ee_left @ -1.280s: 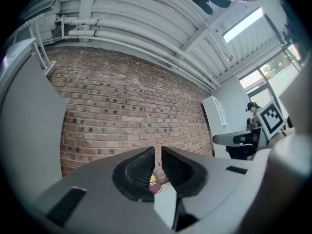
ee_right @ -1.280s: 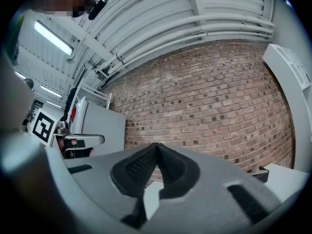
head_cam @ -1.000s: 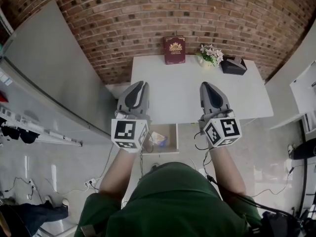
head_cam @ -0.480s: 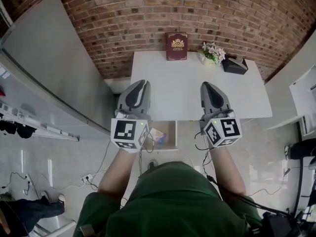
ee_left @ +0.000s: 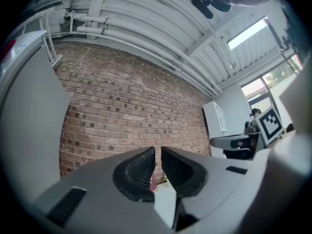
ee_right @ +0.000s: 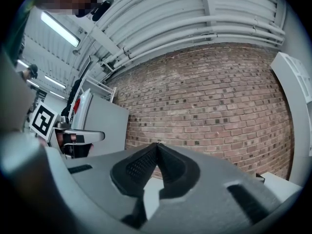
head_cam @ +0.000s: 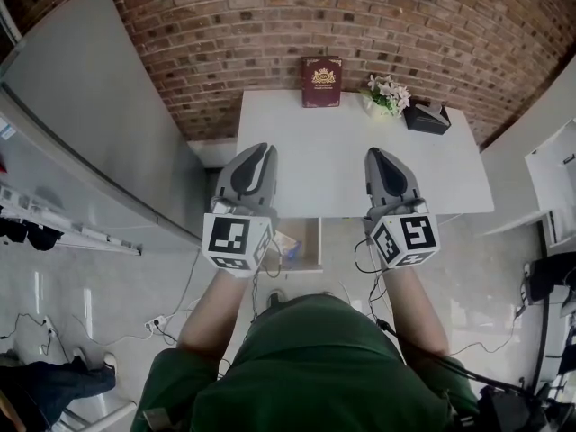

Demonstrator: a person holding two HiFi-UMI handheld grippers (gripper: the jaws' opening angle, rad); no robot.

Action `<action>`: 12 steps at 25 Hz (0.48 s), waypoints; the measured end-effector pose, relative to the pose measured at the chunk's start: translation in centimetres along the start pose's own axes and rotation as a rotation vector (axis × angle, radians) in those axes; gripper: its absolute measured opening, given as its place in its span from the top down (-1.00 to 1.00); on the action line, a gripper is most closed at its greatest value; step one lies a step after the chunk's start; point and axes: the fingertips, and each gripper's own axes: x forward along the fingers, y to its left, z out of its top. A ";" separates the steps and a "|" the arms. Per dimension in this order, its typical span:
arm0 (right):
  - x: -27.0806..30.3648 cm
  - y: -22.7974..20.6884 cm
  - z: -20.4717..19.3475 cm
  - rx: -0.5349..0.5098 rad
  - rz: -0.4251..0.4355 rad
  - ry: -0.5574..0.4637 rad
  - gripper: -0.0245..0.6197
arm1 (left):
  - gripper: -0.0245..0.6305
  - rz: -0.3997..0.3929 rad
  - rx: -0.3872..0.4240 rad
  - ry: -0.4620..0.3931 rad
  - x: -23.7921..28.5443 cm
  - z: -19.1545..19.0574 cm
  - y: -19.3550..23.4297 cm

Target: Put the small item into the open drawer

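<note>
Now, small packet point(head_cam: 288, 247) lies inside open drawer point(head_cam: 319, 243) under tabletop point(head_cam: 360, 165); left gripper point(head_cam: 261, 150) jaws a sliver apart, empty; right gripper point(head_cam: 374, 155) jaws together, empty; placing looks done, next only keep both clear of drawer

Left: the grey left gripper point(head_cam: 259, 154) with its black-and-white marker cube pointed forward; its ribbed black fingers point(ee_left: 139, 167) stood a narrow slit apart, nothing between them.
Right: the matching grey right gripper point(head_cam: 375, 156) pointed forward alongside, fingertips touching.
Arms: bare forearms point(head_cam: 216, 309) reached forward.
</note>
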 end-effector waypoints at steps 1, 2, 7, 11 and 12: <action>0.0 0.0 0.0 -0.005 0.000 0.001 0.91 | 0.81 -0.002 0.000 0.000 0.0 0.0 0.0; 0.0 0.1 0.0 -0.009 0.001 0.003 0.91 | 0.81 -0.004 0.000 0.000 0.0 0.0 -0.1; -0.2 0.1 0.0 -0.014 0.006 0.005 0.91 | 0.81 -0.005 -0.003 0.000 0.1 0.0 -0.2; -0.1 0.4 0.2 -0.025 0.012 0.002 0.91 | 0.81 -0.005 -0.011 -0.002 0.1 -0.1 -0.1; -0.1 0.5 0.2 -0.028 0.014 0.000 0.91 | 0.81 -0.005 -0.013 -0.002 0.0 -0.2 0.0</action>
